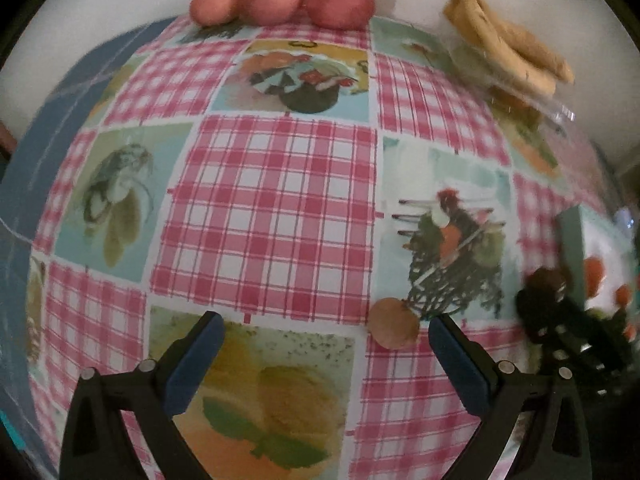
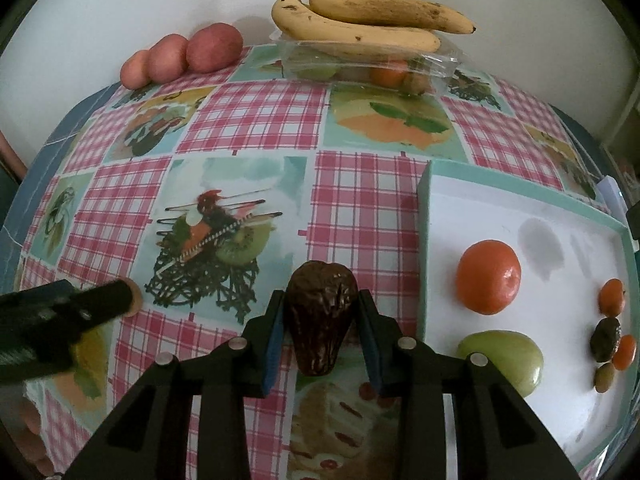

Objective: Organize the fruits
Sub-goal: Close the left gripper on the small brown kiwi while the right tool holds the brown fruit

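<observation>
A: In the left wrist view, the right gripper at the right edge is smeared by motion blur; its grip cannot be read there. The tray behind it is cut off by the frame.

B: In the right wrist view, the left gripper enters from the left edge, covering most of a small brown fruit. The fruit inside the clear box under the bananas is too indistinct to identify.
</observation>
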